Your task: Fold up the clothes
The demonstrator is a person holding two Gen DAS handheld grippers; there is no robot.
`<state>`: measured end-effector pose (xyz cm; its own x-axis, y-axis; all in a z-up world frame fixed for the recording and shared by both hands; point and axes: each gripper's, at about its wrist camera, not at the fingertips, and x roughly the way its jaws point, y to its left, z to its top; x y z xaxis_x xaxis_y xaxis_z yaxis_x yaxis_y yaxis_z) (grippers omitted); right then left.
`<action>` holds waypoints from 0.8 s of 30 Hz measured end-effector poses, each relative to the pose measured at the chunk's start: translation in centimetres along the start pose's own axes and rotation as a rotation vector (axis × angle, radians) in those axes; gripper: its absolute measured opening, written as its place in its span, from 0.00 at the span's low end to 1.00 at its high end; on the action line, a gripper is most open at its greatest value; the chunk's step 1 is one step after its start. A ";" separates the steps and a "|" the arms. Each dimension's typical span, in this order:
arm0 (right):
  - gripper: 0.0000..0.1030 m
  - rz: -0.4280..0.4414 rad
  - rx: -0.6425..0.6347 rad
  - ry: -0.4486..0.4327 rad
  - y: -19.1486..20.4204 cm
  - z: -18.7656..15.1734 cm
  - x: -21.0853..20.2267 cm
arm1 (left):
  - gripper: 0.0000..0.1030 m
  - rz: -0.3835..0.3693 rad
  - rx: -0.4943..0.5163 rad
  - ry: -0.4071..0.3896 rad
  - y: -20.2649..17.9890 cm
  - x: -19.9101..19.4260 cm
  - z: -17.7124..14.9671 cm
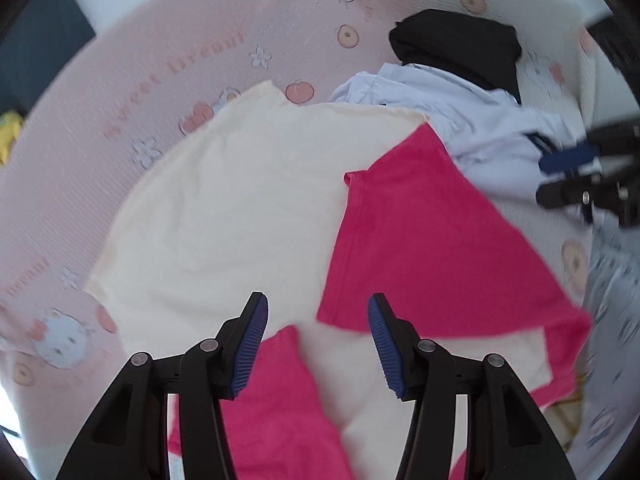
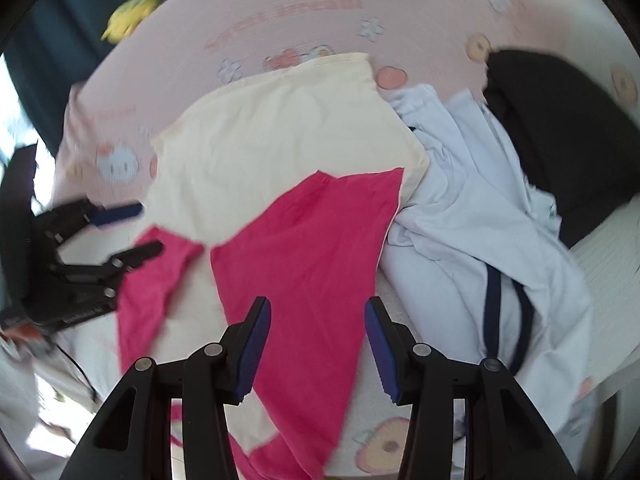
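A cream and pink shirt lies spread on the pink printed bedsheet [image 1: 120,92]. Its cream body [image 1: 224,208] is flat, and a pink sleeve [image 1: 432,240] is folded across it; a second pink part [image 1: 276,400] lies nearer. In the right wrist view the cream body [image 2: 288,128] and pink sleeve [image 2: 312,248] show too. My left gripper [image 1: 318,312] is open and empty above the shirt; it also shows in the right wrist view [image 2: 146,228]. My right gripper [image 2: 318,316] is open and empty above the pink sleeve; it shows at the right edge [image 1: 568,176] of the left wrist view.
A crumpled white garment with dark trim [image 2: 480,216] lies right of the shirt, also in the left wrist view [image 1: 460,108]. A black garment [image 2: 560,128] lies behind it [image 1: 460,44]. A yellow object [image 2: 132,12] lies off the far bed edge.
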<state>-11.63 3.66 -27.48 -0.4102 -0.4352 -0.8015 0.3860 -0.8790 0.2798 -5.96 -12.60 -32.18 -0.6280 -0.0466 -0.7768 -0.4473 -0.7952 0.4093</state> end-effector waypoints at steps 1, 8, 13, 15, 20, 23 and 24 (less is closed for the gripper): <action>0.46 -0.014 -0.031 0.005 0.4 -0.4 -0.1 | 0.47 0.016 0.008 -0.005 -0.1 -0.5 -0.7; 0.46 -0.072 -0.199 0.063 2.9 -2.8 0.4 | 0.47 0.029 -0.026 0.043 0.0 -1.7 -5.5; 0.46 -0.096 -0.296 0.074 4.5 -3.7 0.5 | 0.47 0.025 -0.119 0.058 1.8 -3.2 -7.8; 0.46 -0.111 -0.345 0.072 5.3 -4.2 0.4 | 0.47 0.038 -0.146 0.061 2.5 -3.7 -8.3; 0.46 -0.202 -0.547 0.033 8.4 -5.5 -0.3 | 0.47 0.088 -0.154 0.056 3.0 -5.4 -9.8; 0.46 -0.226 -0.701 -0.009 10.1 -7.1 -0.9 | 0.47 0.080 -0.143 0.048 2.5 -6.4 -10.7; 0.46 -0.235 -0.763 -0.011 10.5 -7.8 -0.9 | 0.47 0.068 -0.122 0.053 2.2 -6.5 -10.8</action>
<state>-0.76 -3.63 -27.97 -0.5573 -0.2603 -0.7884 0.7461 -0.5737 -0.3380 4.02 -20.53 -31.43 -0.6184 -0.1321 -0.7747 -0.3220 -0.8566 0.4031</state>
